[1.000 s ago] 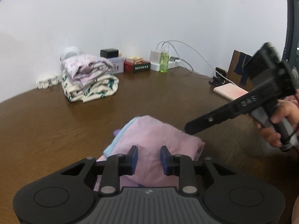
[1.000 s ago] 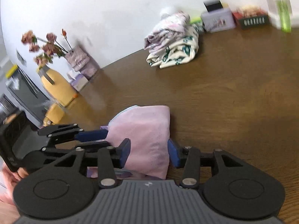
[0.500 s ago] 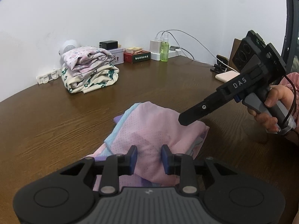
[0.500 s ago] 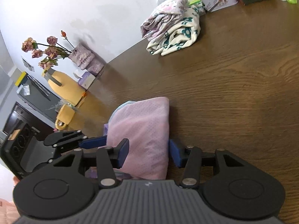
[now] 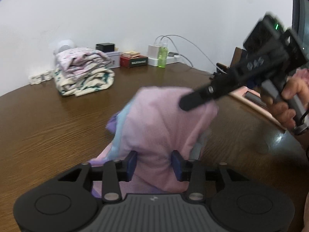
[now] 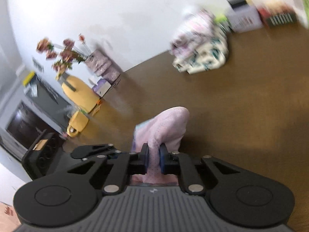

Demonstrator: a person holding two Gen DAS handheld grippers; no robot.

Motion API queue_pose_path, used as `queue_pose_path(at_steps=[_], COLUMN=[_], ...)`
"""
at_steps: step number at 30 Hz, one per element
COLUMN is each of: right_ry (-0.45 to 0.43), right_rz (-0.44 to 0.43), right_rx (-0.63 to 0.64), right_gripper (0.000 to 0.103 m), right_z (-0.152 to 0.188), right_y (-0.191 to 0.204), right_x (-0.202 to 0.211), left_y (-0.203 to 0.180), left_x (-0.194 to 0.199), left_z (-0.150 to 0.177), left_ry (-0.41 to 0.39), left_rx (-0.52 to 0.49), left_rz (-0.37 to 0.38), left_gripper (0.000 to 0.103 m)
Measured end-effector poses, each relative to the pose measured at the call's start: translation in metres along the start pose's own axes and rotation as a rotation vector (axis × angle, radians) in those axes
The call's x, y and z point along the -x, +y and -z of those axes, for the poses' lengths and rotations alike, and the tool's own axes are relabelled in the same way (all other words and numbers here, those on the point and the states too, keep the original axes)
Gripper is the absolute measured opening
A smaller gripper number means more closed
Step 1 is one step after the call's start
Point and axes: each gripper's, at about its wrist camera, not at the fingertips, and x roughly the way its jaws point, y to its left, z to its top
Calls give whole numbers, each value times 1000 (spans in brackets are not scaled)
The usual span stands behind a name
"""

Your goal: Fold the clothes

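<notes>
A folded pink garment [image 5: 162, 119] with pale blue and lilac layers is lifted off the brown table [image 5: 48, 127]. My left gripper [image 5: 153, 163] is shut on its near edge, the cloth bunched between the fingers. My right gripper [image 6: 154, 157] is shut tight on a fold of the same pink garment [image 6: 166, 127]. In the left wrist view the right gripper's fingers [image 5: 200, 96] press into the garment's upper right corner. The left gripper's body shows in the right wrist view [image 6: 92, 150], at the left.
A stack of folded patterned clothes [image 5: 83, 73] lies at the back by the wall. Boxes [image 5: 133, 60], a green bottle [image 5: 162, 56] and a charger with cables [image 5: 154, 51] line the back edge. A pink phone [image 5: 249, 96] lies right. A yellow vase with flowers [image 6: 77, 89] stands left.
The right gripper has closed from a wide opening onto the pink garment. Both grippers have raised the garment off the table, and it now hangs bunched between them.
</notes>
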Motion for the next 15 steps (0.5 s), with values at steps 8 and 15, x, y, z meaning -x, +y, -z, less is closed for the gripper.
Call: queue_pose_path(at_steps=[8, 15], right_ry=[64, 109], right_rz=[203, 202], right_rx=[294, 408], right_gripper=[11, 11], right_z=[-3, 20], right_y=[79, 113], right_x=[-11, -23], left_y=[2, 19], left_x=[40, 73], left_z=[17, 38], left_ry=[-4, -37], left_rx=[11, 106], left_rz=[-38, -114], left_gripper=[53, 46])
